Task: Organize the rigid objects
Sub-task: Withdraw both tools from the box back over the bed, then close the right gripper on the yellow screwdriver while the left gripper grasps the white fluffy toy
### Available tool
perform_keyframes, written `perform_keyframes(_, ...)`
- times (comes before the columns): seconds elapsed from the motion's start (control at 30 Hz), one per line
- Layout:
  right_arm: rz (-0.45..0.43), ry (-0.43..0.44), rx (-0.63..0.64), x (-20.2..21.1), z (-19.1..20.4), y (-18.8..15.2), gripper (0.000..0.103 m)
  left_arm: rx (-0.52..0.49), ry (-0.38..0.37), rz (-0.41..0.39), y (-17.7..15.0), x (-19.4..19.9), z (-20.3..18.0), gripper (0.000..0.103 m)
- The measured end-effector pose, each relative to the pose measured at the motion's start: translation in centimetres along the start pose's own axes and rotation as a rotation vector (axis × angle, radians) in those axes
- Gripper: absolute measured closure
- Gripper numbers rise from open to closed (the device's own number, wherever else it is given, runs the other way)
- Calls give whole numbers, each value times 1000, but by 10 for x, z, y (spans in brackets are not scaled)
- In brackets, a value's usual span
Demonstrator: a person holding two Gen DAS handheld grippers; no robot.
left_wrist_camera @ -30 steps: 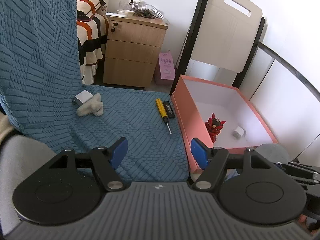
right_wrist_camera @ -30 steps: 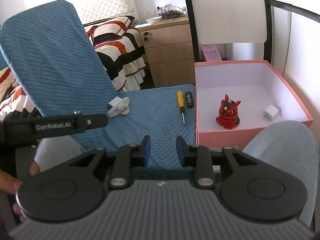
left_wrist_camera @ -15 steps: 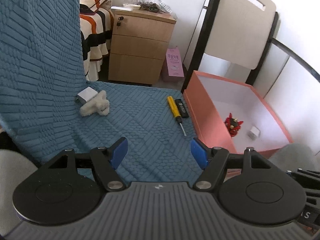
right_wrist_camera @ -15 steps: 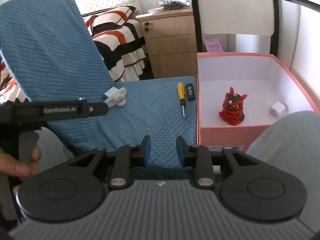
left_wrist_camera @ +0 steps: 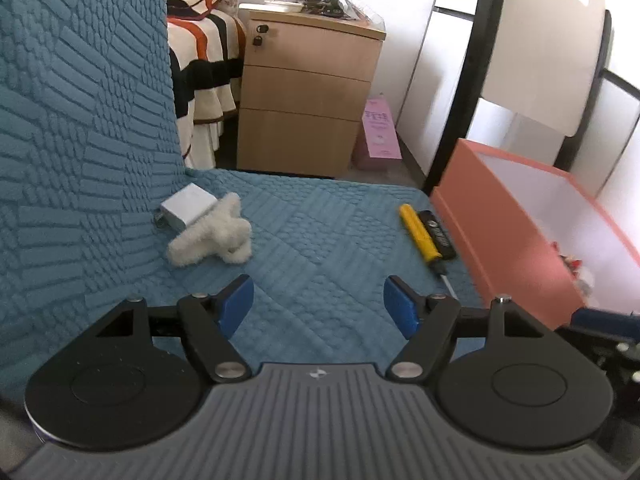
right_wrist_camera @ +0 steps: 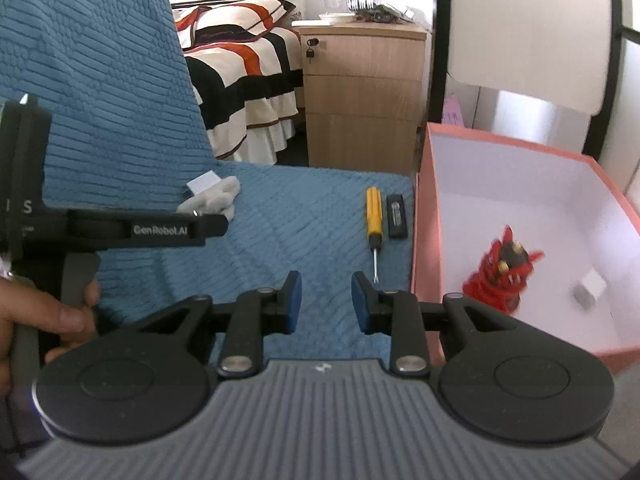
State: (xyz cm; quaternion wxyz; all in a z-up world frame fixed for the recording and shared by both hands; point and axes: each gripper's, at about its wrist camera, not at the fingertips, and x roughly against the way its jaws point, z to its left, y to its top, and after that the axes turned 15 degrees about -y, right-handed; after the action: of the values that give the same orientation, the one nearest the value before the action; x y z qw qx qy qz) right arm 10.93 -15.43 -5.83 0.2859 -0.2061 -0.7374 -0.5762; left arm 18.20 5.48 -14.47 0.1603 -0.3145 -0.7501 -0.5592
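Observation:
A yellow screwdriver (left_wrist_camera: 420,233) (right_wrist_camera: 374,220) and a black stick (left_wrist_camera: 439,232) (right_wrist_camera: 397,215) lie on the blue seat beside the pink box (left_wrist_camera: 516,240) (right_wrist_camera: 424,216). A white charger block (left_wrist_camera: 187,210) (right_wrist_camera: 205,182) touches a white fluffy toy (left_wrist_camera: 216,238) (right_wrist_camera: 214,200) near the seat back. Inside the box stand a red figurine (right_wrist_camera: 500,276) and a small white cube (right_wrist_camera: 590,291). My left gripper (left_wrist_camera: 318,306) is open and empty above the seat. My right gripper (right_wrist_camera: 323,300) is partly open and empty, short of the screwdriver tip.
The blue seat back (left_wrist_camera: 80,120) rises at the left. A wooden drawer cabinet (left_wrist_camera: 304,104) and a striped bed (right_wrist_camera: 248,76) stand behind. A white chair back with a black frame (left_wrist_camera: 540,56) rises beyond the box. The left tool's handle (right_wrist_camera: 120,230) crosses the right wrist view.
Both grippers have moved forward over the seat toward the objects. The right gripper's jaws have opened wider. The left view has swung left, away from the box.

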Motion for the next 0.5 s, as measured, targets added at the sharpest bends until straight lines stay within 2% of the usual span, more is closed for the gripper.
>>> perform_keyframes(0.03, -2, -1, 2, -5, 2, 1, 72, -17, 4, -3, 1, -5, 3, 23)
perform_keyframes(0.2, -11, 29, 24, -35, 14, 6, 72, -62, 24, 9, 10, -26, 20, 23)
perform_keyframes(0.3, 18, 49, 36, -58, 21, 8, 72, -94, 45, 53, 18, -37, 32, 22)
perform_keyframes(0.5, 4, 13, 60, -88, 29, 19, 72, -90, 79, 100, 35, -55, 64, 23)
